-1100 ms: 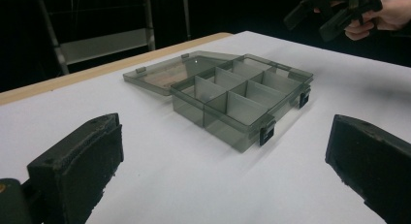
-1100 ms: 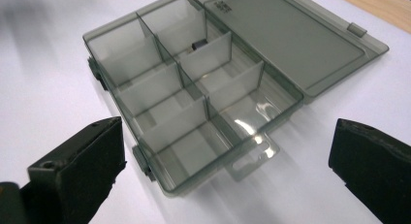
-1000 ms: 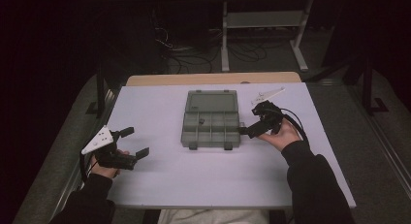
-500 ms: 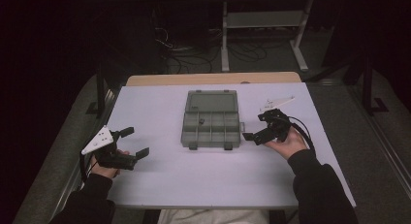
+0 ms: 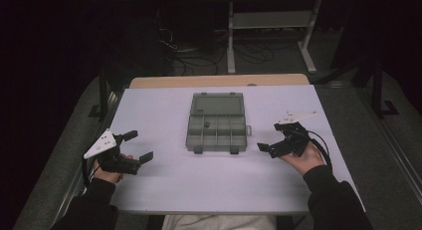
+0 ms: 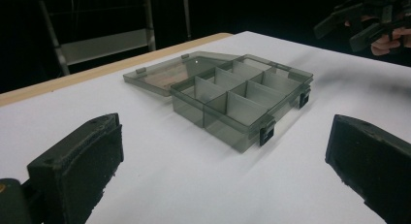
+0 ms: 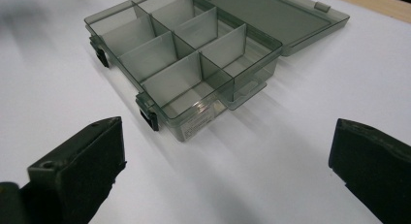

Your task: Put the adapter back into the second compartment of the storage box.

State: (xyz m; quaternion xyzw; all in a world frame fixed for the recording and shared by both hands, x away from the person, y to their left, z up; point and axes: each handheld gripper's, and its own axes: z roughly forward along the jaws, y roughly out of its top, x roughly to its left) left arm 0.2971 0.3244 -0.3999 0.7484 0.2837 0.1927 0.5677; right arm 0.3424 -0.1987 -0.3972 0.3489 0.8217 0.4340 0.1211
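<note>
We have the open box (image 5: 217, 123) in the middle of the tabletop (image 5: 164, 190), its lid folded flat away from us and its tray of compartments on the near side, with two black latches along the near edge. The box's long axis, lid plus tray, runs away from us; the tray's own longer side runs across, from one gripper towards the other.

Our right gripper (image 5: 272, 145) is the nearer of the two. It sits just to the right of the box, level with the tray's near corner, and its jaws point left at that corner. In the right gripper view the box (image 7: 194, 59) lies ahead and slightly left of the jaws, with the corner latch closest.

Our left gripper (image 5: 138, 146) rests well to the left of the box, near the tabletop's left edge. In the left gripper view the box (image 6: 228, 95) lies ahead, a fair way off, centred between the jaws.

Both pairs of jaws stand wide apart and hold nothing and touch nothing. We judge the right hand better placed to reach the box first. One small dark item lies in a compartment; we cannot tell what it is.
</note>
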